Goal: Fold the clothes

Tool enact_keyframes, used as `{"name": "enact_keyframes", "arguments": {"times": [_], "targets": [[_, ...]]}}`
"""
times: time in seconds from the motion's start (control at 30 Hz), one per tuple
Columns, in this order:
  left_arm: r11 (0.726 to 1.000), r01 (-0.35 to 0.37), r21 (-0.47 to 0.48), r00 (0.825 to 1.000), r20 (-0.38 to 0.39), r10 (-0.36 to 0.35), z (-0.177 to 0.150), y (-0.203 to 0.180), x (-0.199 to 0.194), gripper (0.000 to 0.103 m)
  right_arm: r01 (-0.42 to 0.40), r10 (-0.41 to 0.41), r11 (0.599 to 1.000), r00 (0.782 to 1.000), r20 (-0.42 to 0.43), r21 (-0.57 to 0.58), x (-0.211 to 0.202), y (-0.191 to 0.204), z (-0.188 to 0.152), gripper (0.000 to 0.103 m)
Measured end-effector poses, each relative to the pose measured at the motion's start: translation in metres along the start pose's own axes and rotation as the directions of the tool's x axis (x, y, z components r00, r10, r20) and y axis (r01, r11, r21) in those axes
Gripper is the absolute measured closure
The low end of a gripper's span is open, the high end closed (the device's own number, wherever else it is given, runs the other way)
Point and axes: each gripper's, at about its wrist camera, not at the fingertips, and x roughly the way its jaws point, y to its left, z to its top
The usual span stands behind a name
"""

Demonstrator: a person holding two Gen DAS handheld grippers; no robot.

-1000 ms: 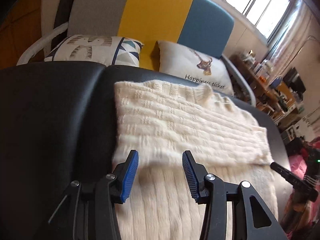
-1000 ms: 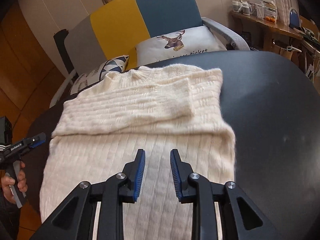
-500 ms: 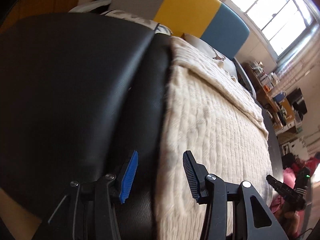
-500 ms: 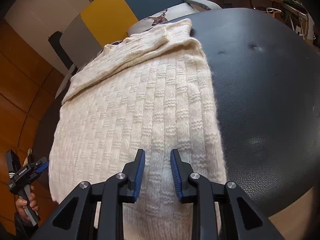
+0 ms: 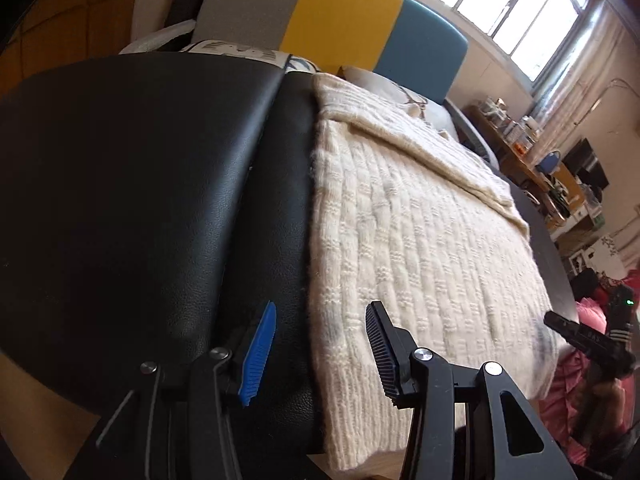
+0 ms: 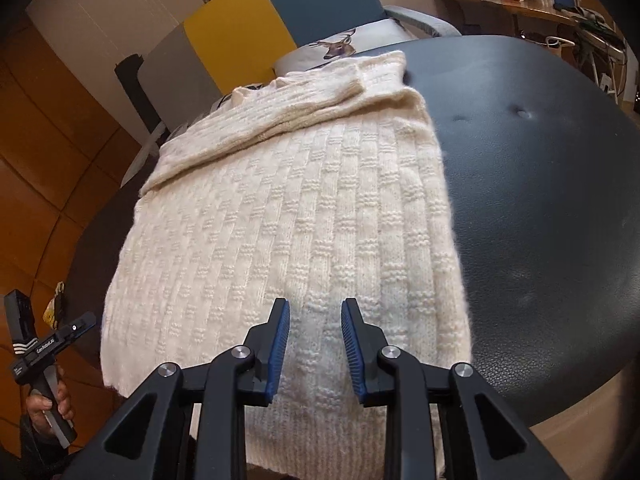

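Both grippers have pulled back from mid-sweater to its near hem. Cream sweater (image 6: 288,240) lies flat on black table (image 6: 540,200), sleeves folded across top. Left gripper (image 5: 320,356) half open, empty, straddling left edge; right gripper (image 6: 314,344) narrowly open, empty. Prob lining up hem grab for next fold.

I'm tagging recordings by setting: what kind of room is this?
Probably a home living room: a grey, yellow and blue sofa with a deer-print cushion, a cluttered wooden shelf, and a cream sweater on a black padded table.
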Motion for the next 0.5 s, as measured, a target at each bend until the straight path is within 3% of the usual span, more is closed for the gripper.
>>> {"name": "enact_keyframes", "arguments": {"times": [0.17,0.3,0.43,0.5], "targets": [[0.998,-0.033,0.047,0.997,-0.062,0.036,-0.009,-0.009,0.016,0.053,-0.003,0.002,0.999,0.999,-0.034,-0.041,0.004,0.004,-0.017,0.076],[0.992,-0.062,0.112,0.994,-0.088,0.072,-0.021,-0.016,0.013,0.054,-0.069,0.068,0.997,0.997,-0.036,-0.020,-0.003,-0.002,-0.027,0.076],[0.995,-0.034,0.090,0.993,-0.111,0.044,-0.022,-0.010,0.005,0.057,-0.147,0.144,0.985,0.989,0.037,0.095,-0.025,-0.027,-0.024,0.076],[0.997,-0.015,0.069,0.995,-0.093,0.021,-0.017,-0.008,-0.003,0.057,-0.134,0.125,0.985,0.989,0.081,0.109,-0.044,-0.041,-0.023,0.076]]}}
